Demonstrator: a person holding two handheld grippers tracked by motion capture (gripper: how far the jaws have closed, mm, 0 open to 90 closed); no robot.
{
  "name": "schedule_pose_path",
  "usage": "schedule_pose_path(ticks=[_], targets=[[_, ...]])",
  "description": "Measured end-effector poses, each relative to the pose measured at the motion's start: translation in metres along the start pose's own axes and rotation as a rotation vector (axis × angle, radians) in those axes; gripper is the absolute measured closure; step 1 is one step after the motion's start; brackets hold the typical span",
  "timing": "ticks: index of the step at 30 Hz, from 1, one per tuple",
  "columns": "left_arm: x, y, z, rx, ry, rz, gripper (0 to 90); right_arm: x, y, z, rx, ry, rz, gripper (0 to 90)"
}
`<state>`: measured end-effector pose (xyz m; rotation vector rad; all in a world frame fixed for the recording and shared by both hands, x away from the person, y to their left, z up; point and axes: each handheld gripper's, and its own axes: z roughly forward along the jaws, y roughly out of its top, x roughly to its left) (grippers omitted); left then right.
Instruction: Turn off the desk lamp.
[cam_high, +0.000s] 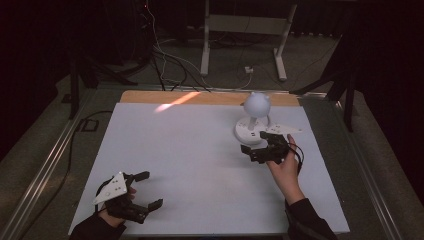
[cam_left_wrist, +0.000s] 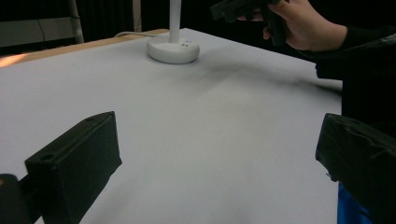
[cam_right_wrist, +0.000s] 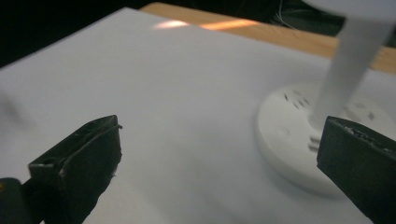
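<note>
Both tools are black, each with two blocky, flat-faced jaws. The left tool (cam_high: 131, 196) carries a grey three-cornered plate dotted with small dark marks, probably screws, though the dim high view blurs them. A black cable loops from the right tool (cam_high: 263, 146). Dark sleeves (cam_high: 307, 222) cover both forearms.

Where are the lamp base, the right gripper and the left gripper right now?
lamp base (cam_high: 248, 132), high view, front of its round white disc.
right gripper (cam_high: 258, 142), high view, midway between its open jaw tips.
left gripper (cam_high: 149, 189), high view, midway between its open jaw tips.
</note>
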<state>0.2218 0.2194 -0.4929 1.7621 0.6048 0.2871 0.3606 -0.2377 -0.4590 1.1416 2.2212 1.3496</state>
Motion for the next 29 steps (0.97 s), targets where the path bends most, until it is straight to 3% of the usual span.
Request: schedule_pose_path(ticks=[5,12,17,29], targets=[[0.000,0.000,-0.001,-0.003,0.002,-0.002,0.5,-0.001,-0.019,-0.015,0.017,-0.015,-0.016,0.0],[0.000,0.000,0.000,-0.002,0.002,0.000,0.5,0.003,-0.041,-0.033,0.039,0.005,-0.018,0.0],[0.000,0.000,-0.001,-0.005,0.000,-0.005,0.5,0.010,-0.055,-0.048,0.029,-0.002,-0.055,0.0],[0.000,0.000,-0.001,-0.006,-0.002,-0.003,0.5,0.007,-0.089,-0.070,0.044,0.015,-0.043,0.0]])
